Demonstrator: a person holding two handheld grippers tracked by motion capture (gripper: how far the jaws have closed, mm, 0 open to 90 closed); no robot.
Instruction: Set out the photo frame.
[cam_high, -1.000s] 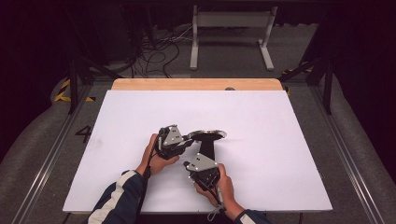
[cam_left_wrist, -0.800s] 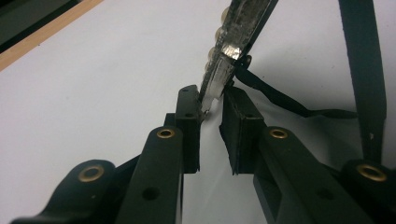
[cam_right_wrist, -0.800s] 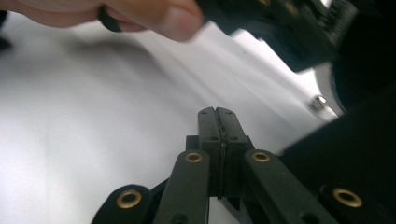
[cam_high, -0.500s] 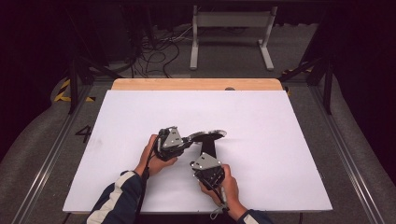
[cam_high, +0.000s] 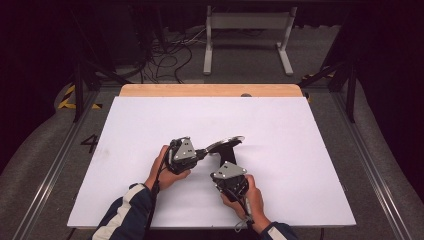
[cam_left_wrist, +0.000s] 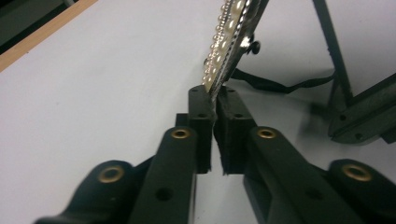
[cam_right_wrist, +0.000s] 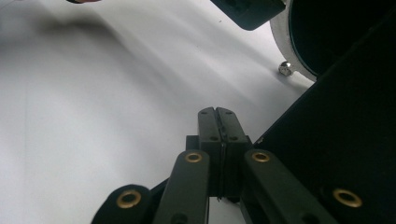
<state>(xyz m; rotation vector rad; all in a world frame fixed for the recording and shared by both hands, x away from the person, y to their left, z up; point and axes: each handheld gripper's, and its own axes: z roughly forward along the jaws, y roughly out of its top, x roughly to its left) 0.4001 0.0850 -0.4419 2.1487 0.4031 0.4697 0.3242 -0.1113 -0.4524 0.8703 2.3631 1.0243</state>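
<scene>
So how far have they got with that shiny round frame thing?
Done: the left tool has pinched the beaded silver rim of the round frame and holds it tilted up off the white table. In hand: the right tool, jaws shut on nothing, sits beside the frame's black back stand. Left, probably: propping the frame upright on that stand; it isn't standing by itself yet.

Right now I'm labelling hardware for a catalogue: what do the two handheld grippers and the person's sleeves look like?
Both the left gripper and right gripper have black bodies topped by grey three-cornered plates. Each has two black jaws with brass-coloured rivets and square black pads. A dark cable trails from the right one. The left sleeve is dark blue with white stripes.
</scene>
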